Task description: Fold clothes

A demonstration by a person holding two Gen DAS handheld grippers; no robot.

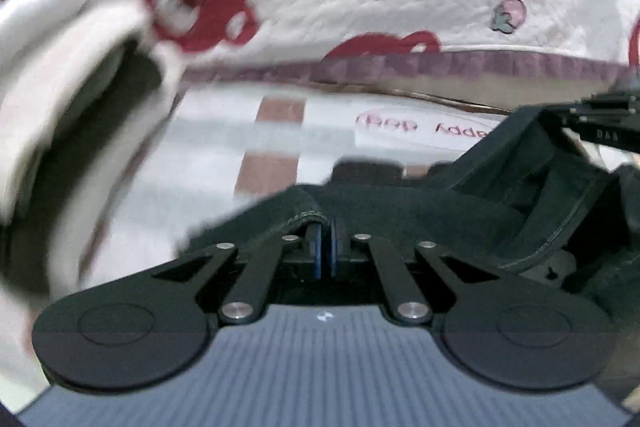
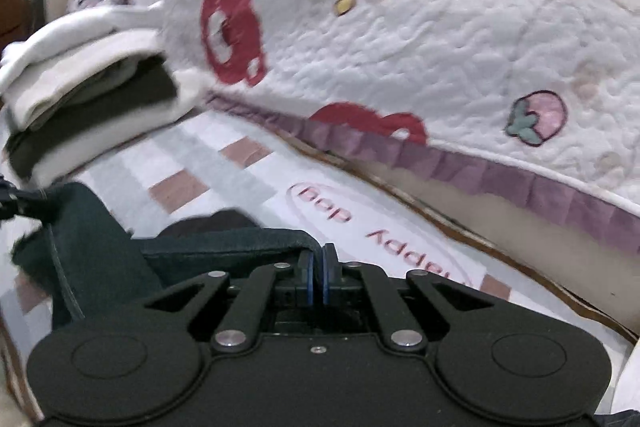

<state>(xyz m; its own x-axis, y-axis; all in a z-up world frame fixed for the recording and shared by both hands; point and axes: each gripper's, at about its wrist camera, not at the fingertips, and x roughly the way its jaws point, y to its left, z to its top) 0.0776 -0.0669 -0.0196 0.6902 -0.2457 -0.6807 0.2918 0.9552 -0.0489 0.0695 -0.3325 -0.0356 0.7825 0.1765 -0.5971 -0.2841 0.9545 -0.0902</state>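
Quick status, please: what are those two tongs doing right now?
Left tongs shut on dark garment. Right tongs shut on its hem too. Folded clothes stack nearby, not blocking.

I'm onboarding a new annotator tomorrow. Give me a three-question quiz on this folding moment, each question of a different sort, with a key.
1. True or false: both grippers are shut on the dark garment.
2. Multiple choice: where does the pile of folded clothes lie in the right wrist view? A) upper left, against the bear-print quilt B) lower right C) between the right gripper's fingers
3. Fill in: the checked sheet under the garment carries an oval label with pink ____.

Key:
1. True: the left gripper and the right gripper each pinch a hem.
2. A
3. lettering
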